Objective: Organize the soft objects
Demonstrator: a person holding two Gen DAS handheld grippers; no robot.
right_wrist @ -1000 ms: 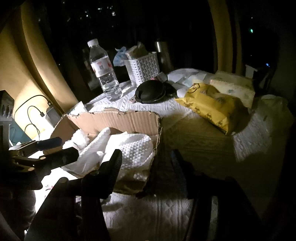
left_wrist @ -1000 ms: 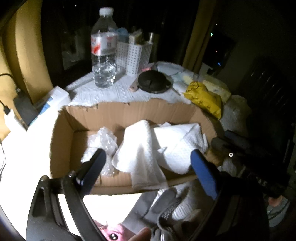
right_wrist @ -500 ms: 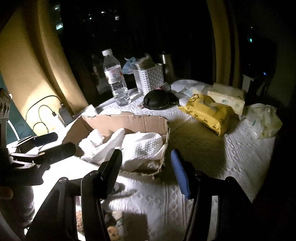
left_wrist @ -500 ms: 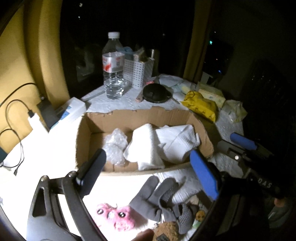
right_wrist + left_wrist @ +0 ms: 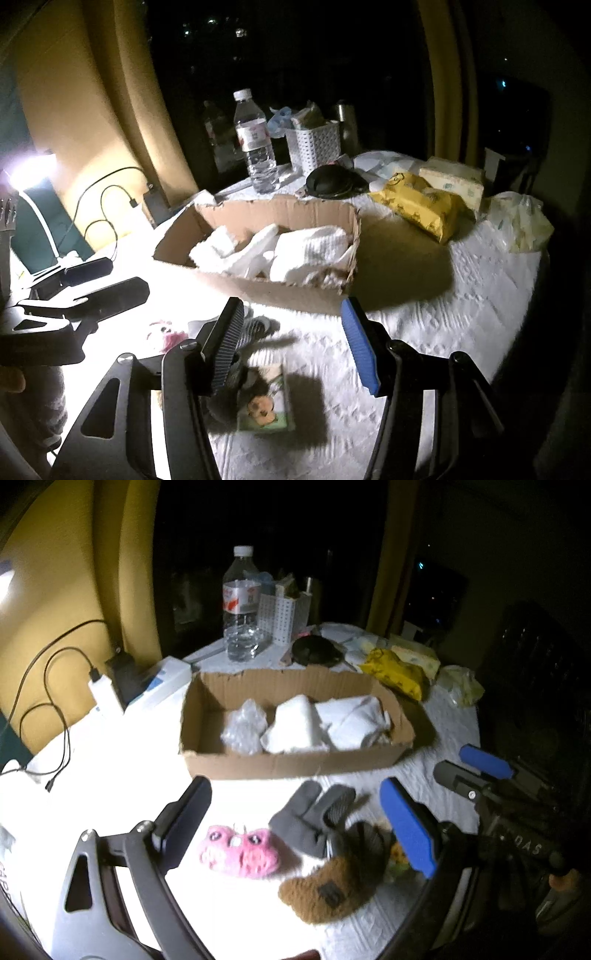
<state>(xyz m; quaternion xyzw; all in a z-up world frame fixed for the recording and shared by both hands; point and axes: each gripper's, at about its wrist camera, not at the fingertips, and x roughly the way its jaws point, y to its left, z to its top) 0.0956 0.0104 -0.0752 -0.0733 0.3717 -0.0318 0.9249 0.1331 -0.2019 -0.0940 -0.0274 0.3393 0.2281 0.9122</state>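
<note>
Both the left gripper point(image 5: 295, 819) and the right gripper point(image 5: 291, 343) are held wide apart, gripping nothing. White folded towels point(image 5: 325, 723) are contained in the torn brown cardboard box point(image 5: 288, 764). A pink plush toy point(image 5: 240, 853), grey knitted gloves point(image 5: 310, 819) and a brown fuzzy item point(image 5: 328, 890) are located at the table's near edge.

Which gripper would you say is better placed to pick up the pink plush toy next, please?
Probably the left. The left gripper is open, and the pink plush toy lies between its fingers in its own view. In the right gripper's view the toy sits off to its left, partly hidden.
</note>
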